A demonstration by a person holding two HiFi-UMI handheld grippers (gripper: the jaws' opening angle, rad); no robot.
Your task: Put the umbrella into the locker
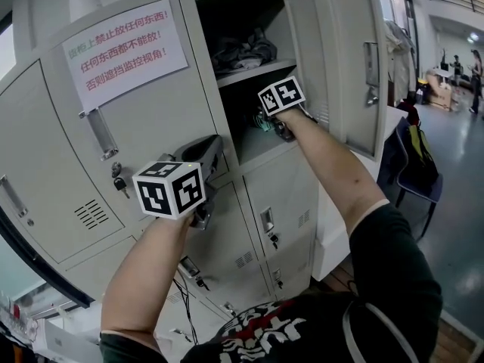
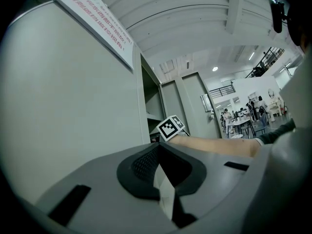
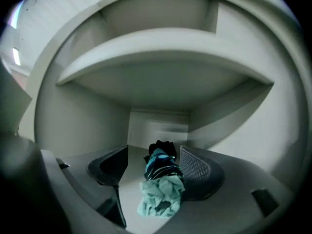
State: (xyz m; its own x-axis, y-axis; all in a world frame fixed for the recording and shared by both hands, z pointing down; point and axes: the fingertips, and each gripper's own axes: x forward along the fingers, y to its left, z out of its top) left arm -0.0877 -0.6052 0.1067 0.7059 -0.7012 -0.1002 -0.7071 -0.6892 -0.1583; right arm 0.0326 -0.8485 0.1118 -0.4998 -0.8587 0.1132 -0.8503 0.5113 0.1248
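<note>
The folded umbrella (image 3: 161, 177), teal and black with a pale teal crumpled end, lies on the floor of the locker's lower open compartment (image 3: 122, 184). My right gripper (image 3: 153, 162) is open around it. The umbrella leans on the right pad (image 3: 197, 167), and bare floor shows between it and the left pad. In the head view the right gripper (image 1: 276, 127) reaches into that compartment, where a bit of the umbrella (image 1: 265, 121) shows. My left gripper (image 1: 214, 148) is shut and empty, held close against the closed locker door (image 1: 151, 119) to the left. Its jaws (image 2: 157, 152) meet.
The open locker door (image 1: 355, 66) stands right of my right arm. A shelf (image 1: 257, 72) above the umbrella carries dark clothes (image 1: 242, 51). A paper sign (image 1: 125, 51) and keys (image 1: 119, 180) hang on the left door. A chair with a bag (image 1: 420, 165) stands at right.
</note>
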